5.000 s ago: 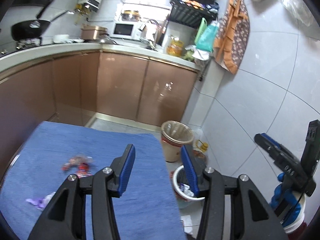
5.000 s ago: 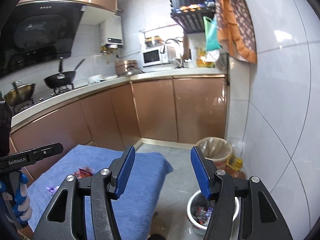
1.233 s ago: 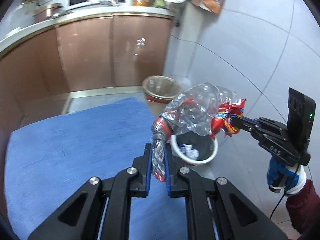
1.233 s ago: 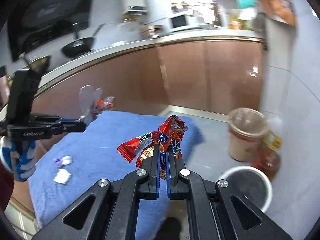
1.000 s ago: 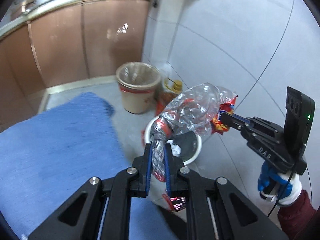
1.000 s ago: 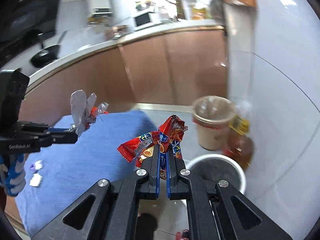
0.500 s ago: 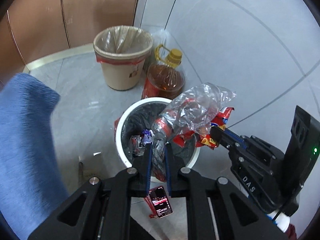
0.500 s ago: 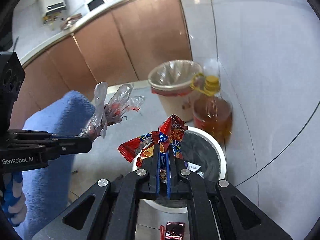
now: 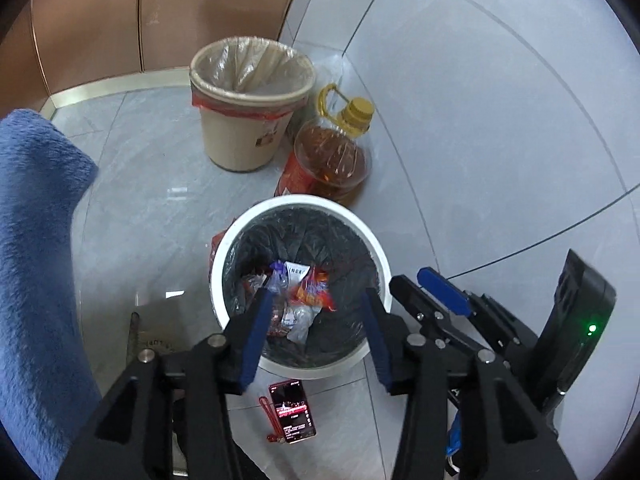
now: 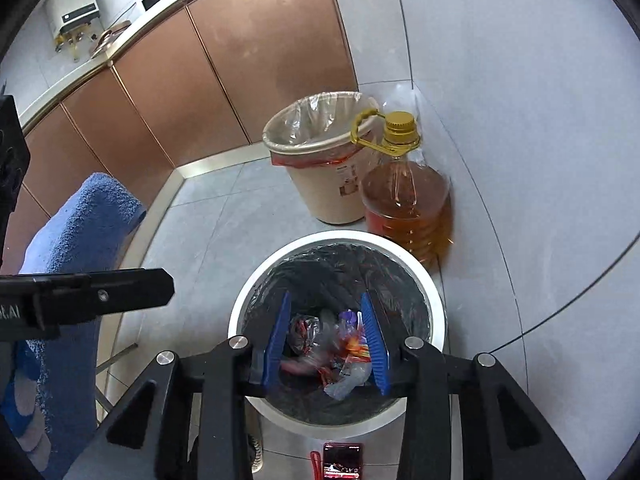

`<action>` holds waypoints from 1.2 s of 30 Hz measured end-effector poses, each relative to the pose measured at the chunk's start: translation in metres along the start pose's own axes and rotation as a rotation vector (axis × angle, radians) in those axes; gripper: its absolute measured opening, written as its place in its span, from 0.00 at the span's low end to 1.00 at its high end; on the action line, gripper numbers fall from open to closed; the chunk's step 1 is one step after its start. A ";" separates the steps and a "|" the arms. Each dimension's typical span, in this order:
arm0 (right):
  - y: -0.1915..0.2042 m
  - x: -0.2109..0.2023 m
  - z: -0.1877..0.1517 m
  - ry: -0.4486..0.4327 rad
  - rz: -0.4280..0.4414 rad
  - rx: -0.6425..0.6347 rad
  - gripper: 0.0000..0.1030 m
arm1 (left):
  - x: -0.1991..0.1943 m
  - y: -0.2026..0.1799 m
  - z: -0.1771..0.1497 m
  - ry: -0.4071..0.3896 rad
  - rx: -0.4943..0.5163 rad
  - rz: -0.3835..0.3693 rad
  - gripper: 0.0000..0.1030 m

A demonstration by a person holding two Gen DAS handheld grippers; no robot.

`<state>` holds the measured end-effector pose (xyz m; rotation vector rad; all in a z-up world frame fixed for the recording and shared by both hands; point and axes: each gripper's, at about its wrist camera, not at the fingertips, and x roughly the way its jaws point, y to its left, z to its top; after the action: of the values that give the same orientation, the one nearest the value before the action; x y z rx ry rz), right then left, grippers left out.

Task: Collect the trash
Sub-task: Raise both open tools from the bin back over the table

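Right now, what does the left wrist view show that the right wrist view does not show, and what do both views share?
Only the left wrist view shows the right gripper from the side and the green light on its body. Only the right wrist view shows the countertop with appliances above the cabinets. Both show the white trash bin with wrappers inside, the lined beige bin, the oil bottle, the blue towel, and a phone on the floor. Both pairs of jaws are opening with nothing between them.

Grey tiled floor point(image 9: 152, 200), copper cabinets point(image 10: 224, 64) — pale walls point(image 9: 500, 92)

Both claws point(image 9: 316, 336) point(image 10: 326, 344) opening, empty
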<state>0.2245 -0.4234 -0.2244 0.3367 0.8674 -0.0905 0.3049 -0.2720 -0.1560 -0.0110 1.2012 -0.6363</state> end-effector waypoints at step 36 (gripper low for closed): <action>0.172 -0.298 -0.033 -0.428 0.154 -0.244 0.54 | -0.330 0.009 -0.198 -0.688 0.037 0.422 0.60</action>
<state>0.0443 -0.2673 0.0268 0.1451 0.4201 0.0849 0.0680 -0.0480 0.0493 0.0498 0.4987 -0.2415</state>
